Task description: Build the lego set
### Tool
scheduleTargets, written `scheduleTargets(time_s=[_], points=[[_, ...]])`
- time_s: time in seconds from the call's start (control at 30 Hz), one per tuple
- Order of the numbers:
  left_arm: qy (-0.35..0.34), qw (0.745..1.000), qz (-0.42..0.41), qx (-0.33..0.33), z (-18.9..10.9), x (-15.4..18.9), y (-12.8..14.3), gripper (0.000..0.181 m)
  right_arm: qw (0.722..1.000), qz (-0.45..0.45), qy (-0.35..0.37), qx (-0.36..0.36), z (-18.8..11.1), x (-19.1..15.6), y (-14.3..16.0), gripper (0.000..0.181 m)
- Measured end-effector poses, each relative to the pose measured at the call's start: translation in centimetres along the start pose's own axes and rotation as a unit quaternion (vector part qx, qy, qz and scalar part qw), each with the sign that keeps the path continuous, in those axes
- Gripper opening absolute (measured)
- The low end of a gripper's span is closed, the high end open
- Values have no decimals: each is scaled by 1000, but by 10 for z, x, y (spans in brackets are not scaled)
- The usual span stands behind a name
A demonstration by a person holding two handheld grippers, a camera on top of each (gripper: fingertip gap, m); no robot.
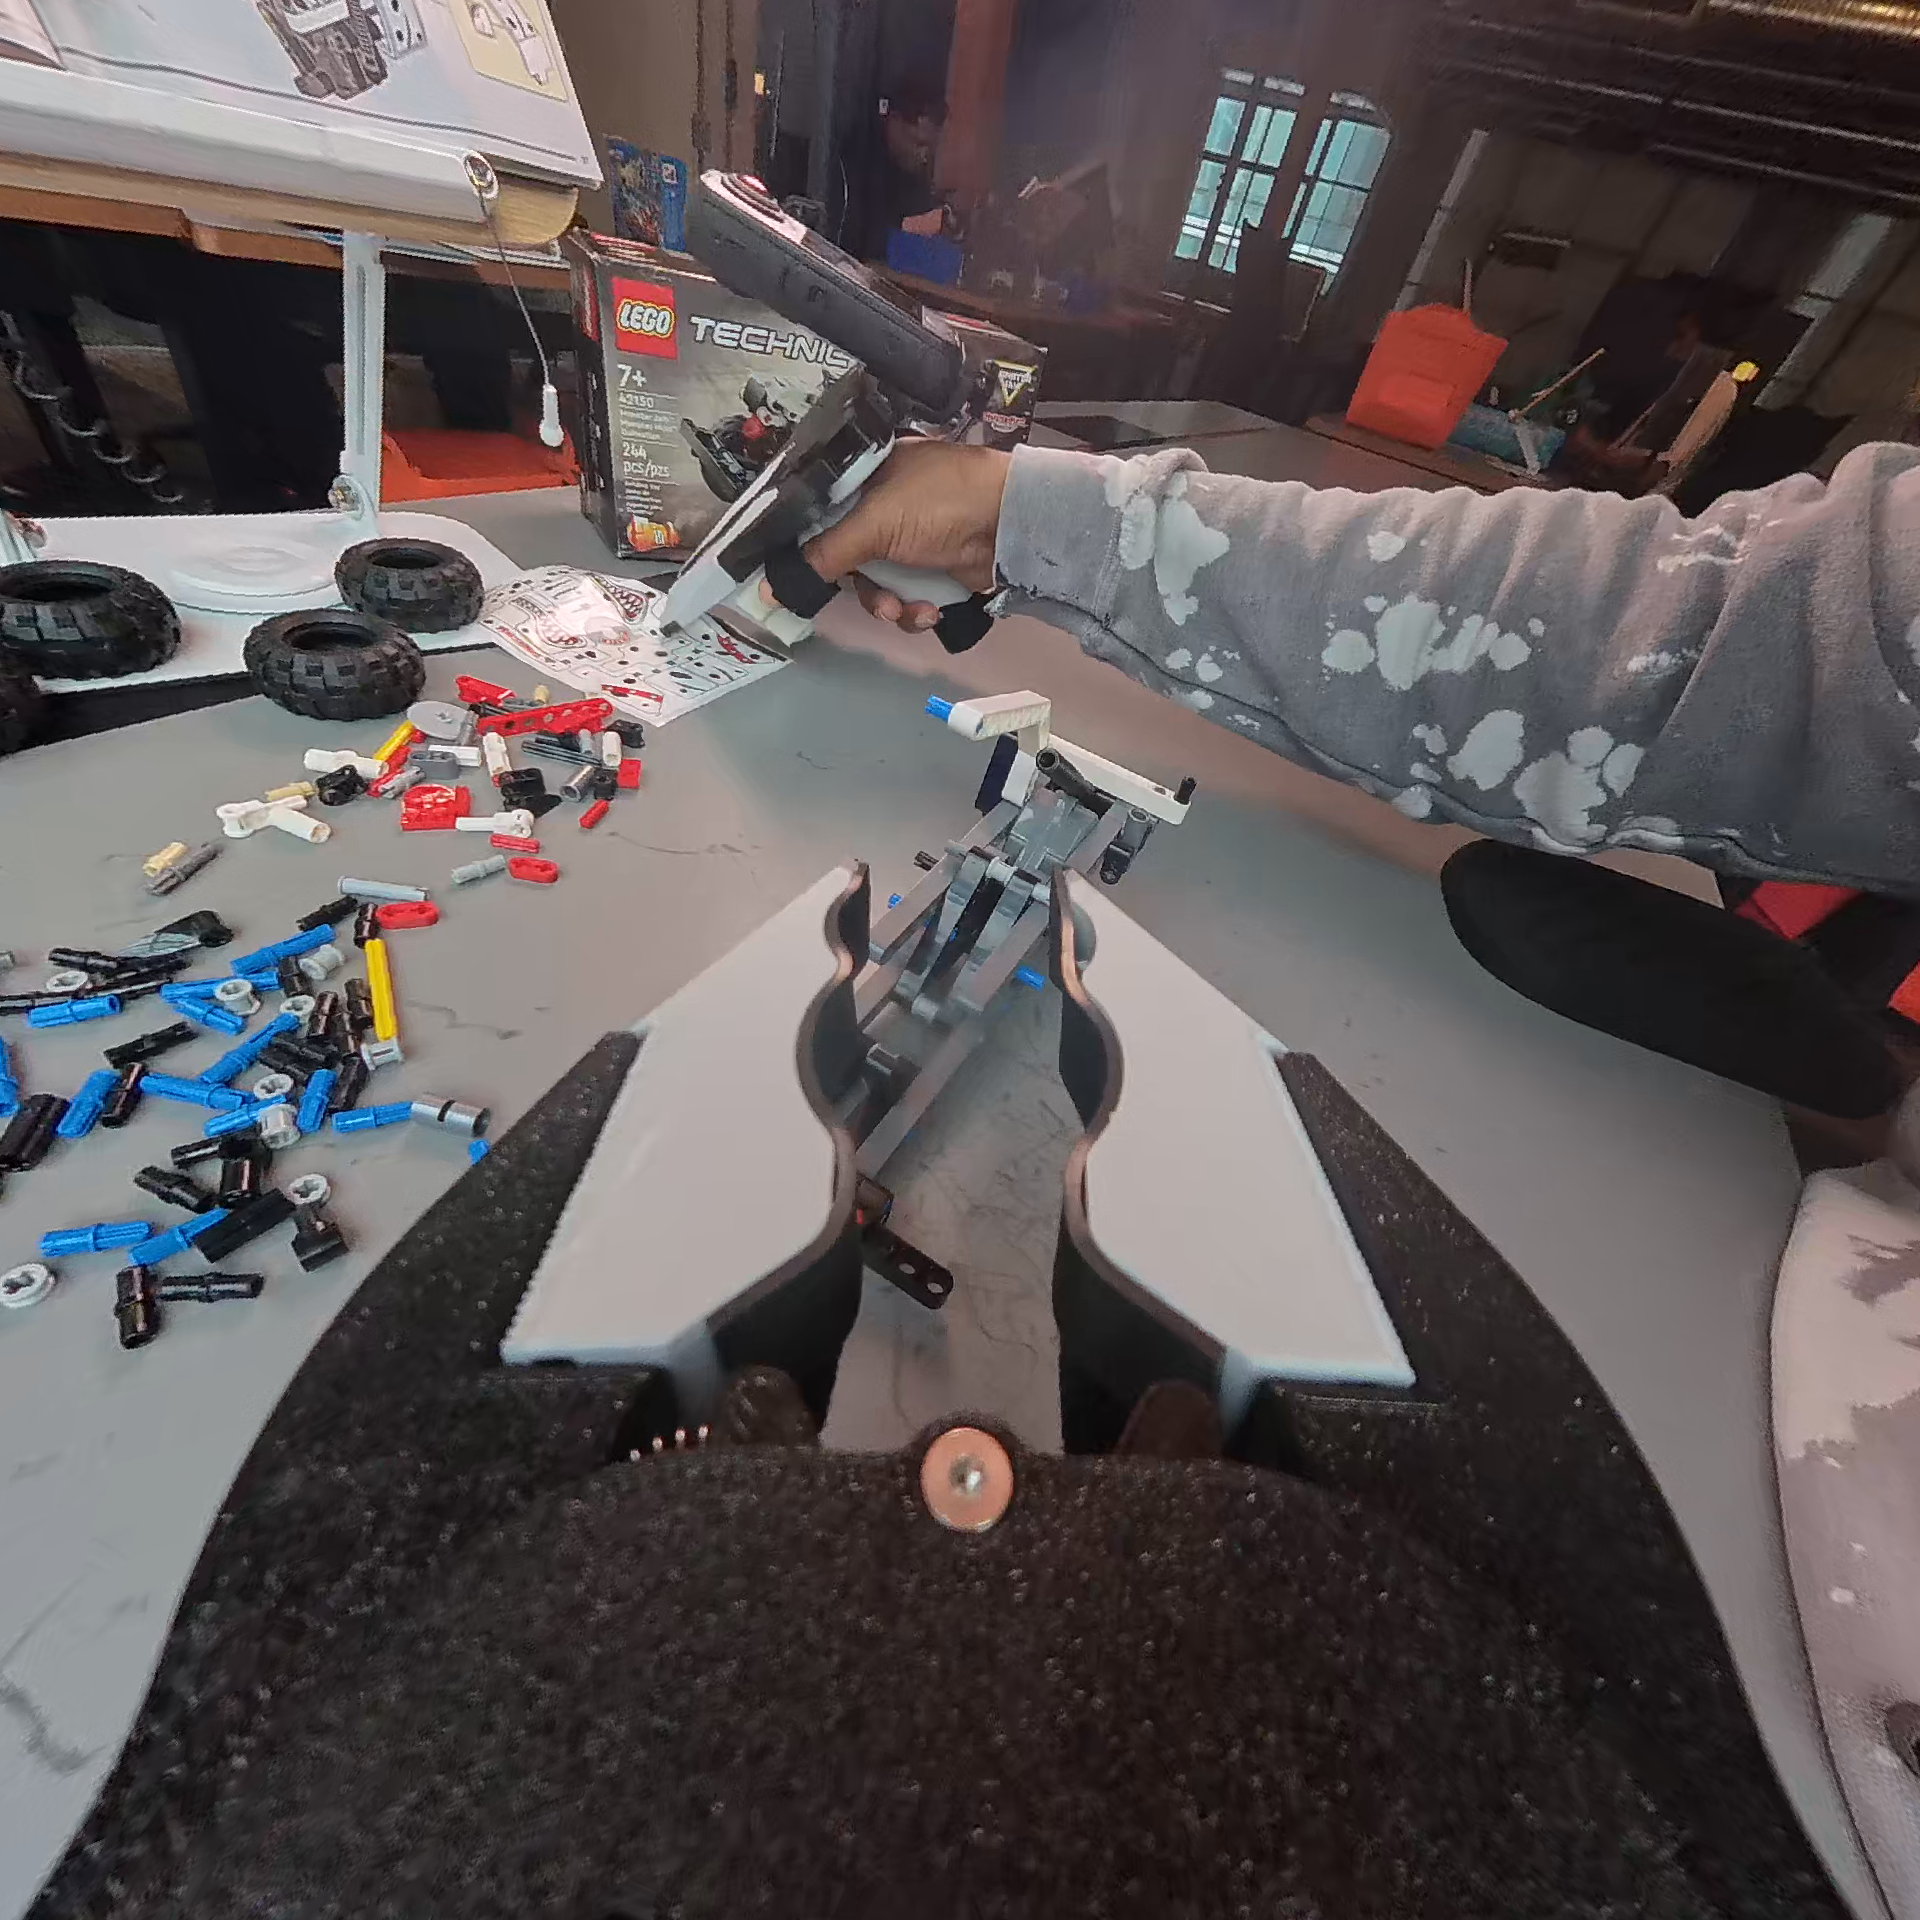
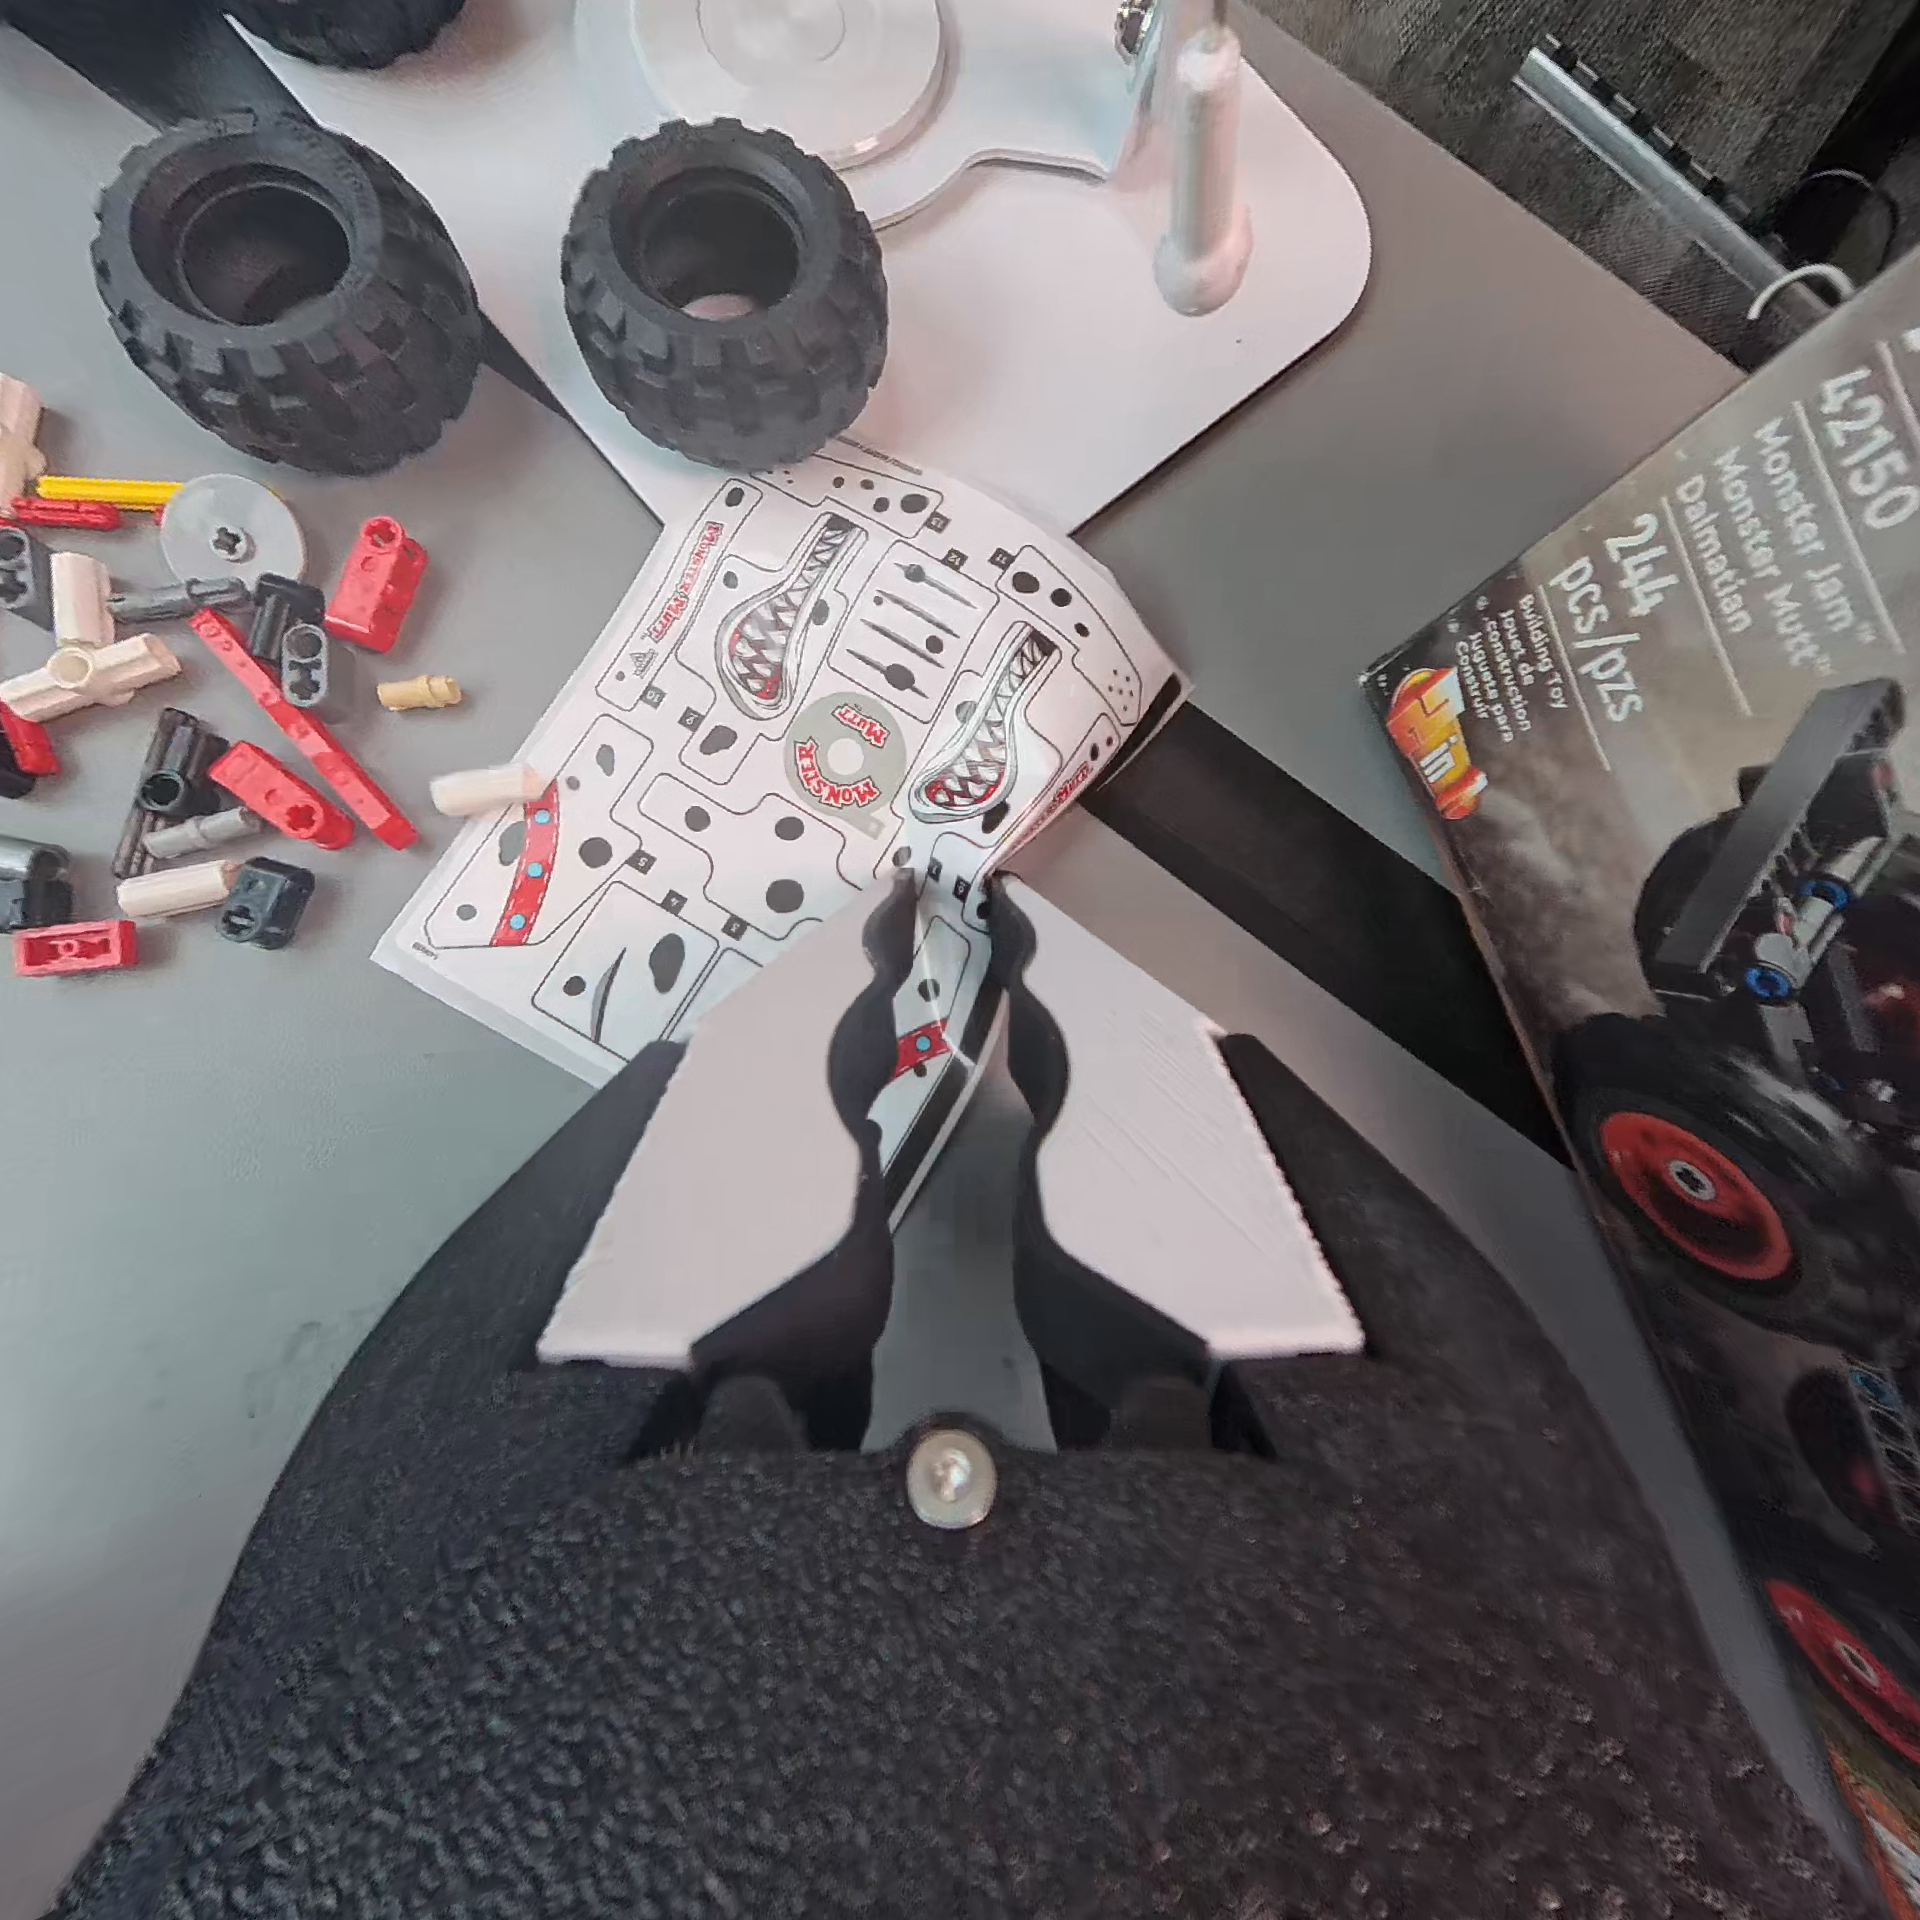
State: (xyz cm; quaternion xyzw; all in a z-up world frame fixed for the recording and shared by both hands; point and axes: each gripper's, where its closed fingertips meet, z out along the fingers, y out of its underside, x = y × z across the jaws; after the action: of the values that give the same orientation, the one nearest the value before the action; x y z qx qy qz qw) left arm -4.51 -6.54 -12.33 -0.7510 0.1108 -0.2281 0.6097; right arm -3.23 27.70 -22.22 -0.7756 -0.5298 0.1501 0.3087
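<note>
I have the half-built grey chassis clamped between my left gripper's fingers, low over the grey counter, its white beam end pointing away from me. My right gripper hangs over the sticker sheet, fingers narrowly apart with the sheet's near edge showing between them; whether they touch it I cannot tell. Loose pins and beams lie scattered left, black tyres beyond, the set's box right.
</note>
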Motion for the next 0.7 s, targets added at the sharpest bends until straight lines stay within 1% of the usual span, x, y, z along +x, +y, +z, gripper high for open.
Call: scheduleTargets(time_s=[0.1,0.23,0.33,0.43,0.5,0.57,0.7], points=[[-3,1000,5,-3,0,0,1,33,1000,-7,3,5,-4,5,-2,15],[-4,1000,-3,0,-1,-3,0,33,999,-18,14,25,-16,12,-7,10],[-4,1000,-7,1,-1,-3,0,33,997,-35,32,55,-31,18,-16,7],[-5,1000,-5,2,-1,-3,0,33,992,-69,76,74,-52,29,-22,7],[-5,1000,-6,2,-1,-3,0,34,989,-84,101,70,-64,35,-17,7],[-5,1000,-7,-1,-1,-3,0,35,988,-74,124,57,-73,43,-3,7],[-6,1000,1,1,-2,-2,0,37,979,-36,183,84,-108,63,18,7]])
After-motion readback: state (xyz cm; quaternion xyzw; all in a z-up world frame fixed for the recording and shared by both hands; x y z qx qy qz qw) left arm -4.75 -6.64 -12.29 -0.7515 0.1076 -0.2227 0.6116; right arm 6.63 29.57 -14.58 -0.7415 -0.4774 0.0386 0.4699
